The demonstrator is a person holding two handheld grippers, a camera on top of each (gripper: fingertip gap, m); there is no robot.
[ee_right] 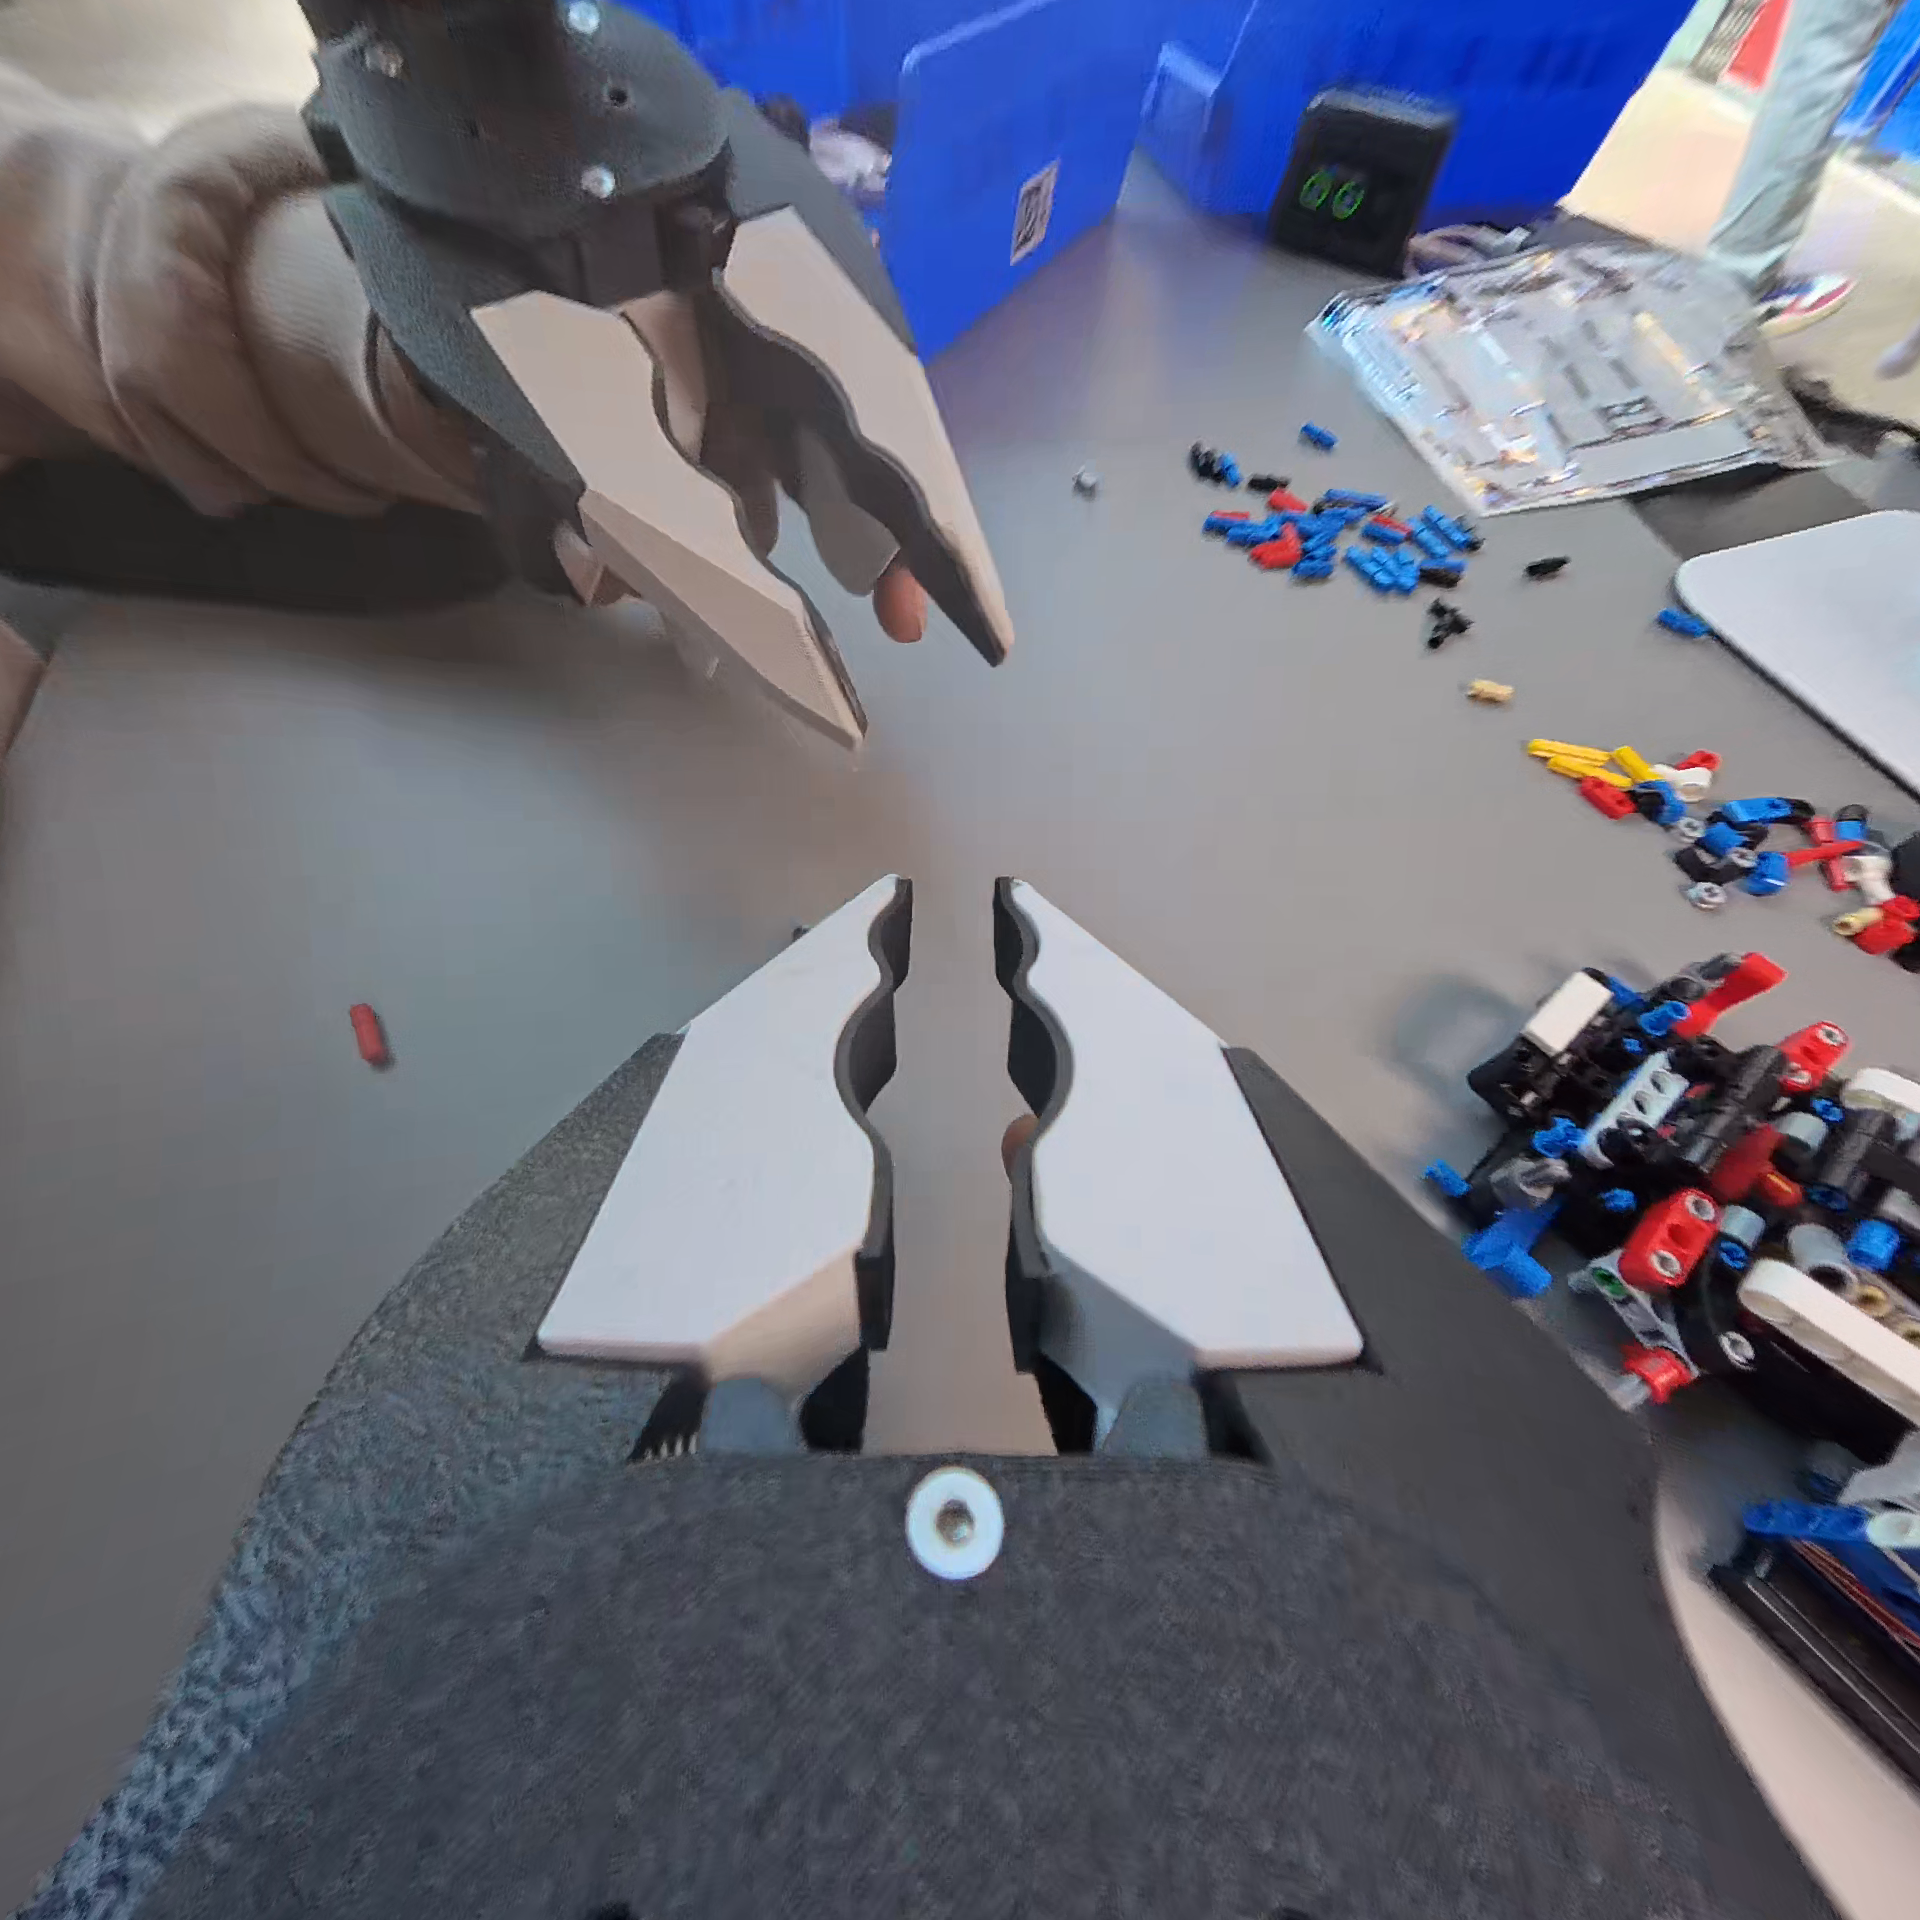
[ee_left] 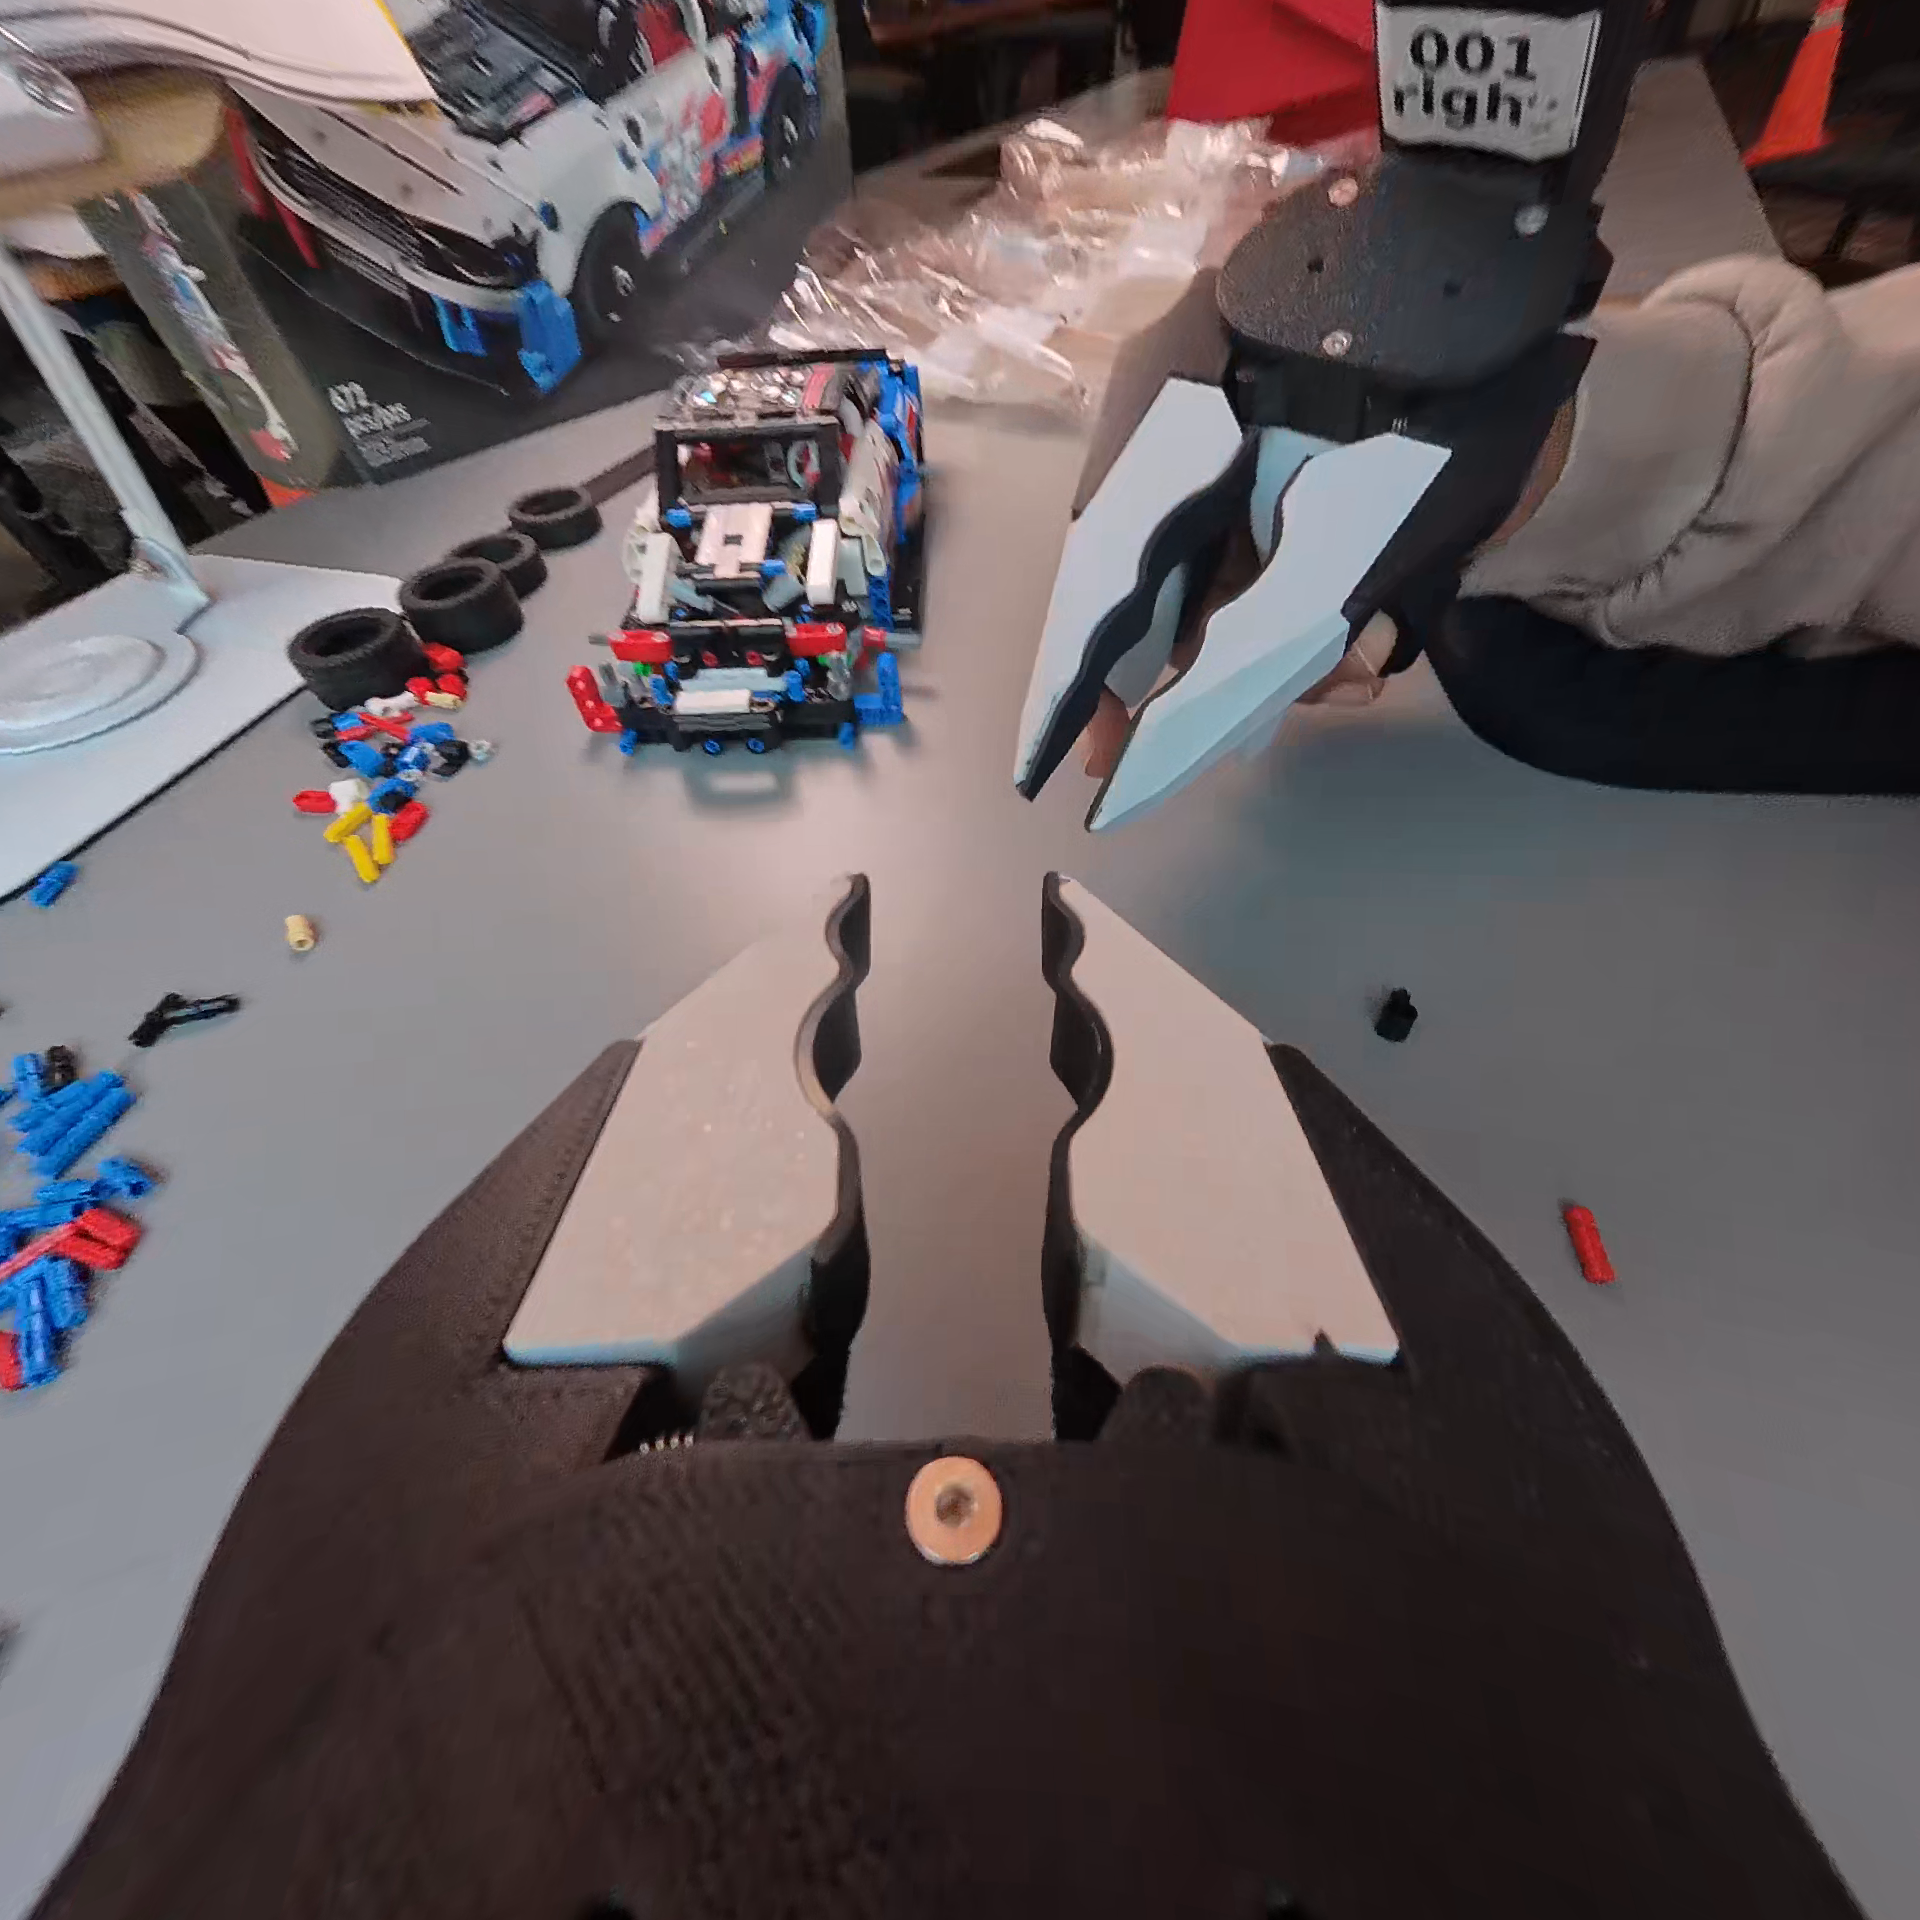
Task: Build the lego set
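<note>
A part-built lego car (ee_left: 764, 582) in black, white, blue and red stands on the grey table (ee_left: 623, 987); it also shows at the right of the right wrist view (ee_right: 1714, 1164). My left gripper (ee_left: 954, 888) is open and empty above bare table, nearer than the car. My right gripper (ee_right: 953, 883) is open by a narrow gap and empty. The two grippers face each other, tips close but apart: the right gripper (ee_left: 1062, 805) shows in the left wrist view, the left gripper (ee_right: 925, 694) in the right wrist view. A loose red pin (ee_left: 1588, 1242) lies to my right.
Several black tyres (ee_left: 457, 603) and mixed small pieces (ee_left: 384, 748) lie left of the car, blue pins (ee_left: 62, 1195) nearer left. A small black piece (ee_left: 1395, 1013) lies alone. The set's box (ee_left: 520, 208), plastic bags (ee_left: 1018, 229), a booklet (ee_right: 1558, 374) and blue bins (ee_right: 1039, 156) stand behind. Spacing between my two grippers at the tips: around 4 centimetres. The loose red pin (ee_left: 1588, 1242) is about 15 centimetres from both grippers' fingertips. The right camera catches it too, in the right wrist view (ee_right: 365, 1029). The part-built lego car (ee_left: 764, 582) lies around 15 centimetres away from my right fingertips. The right camera catches it too, in the right wrist view (ee_right: 1840, 1227).
</note>
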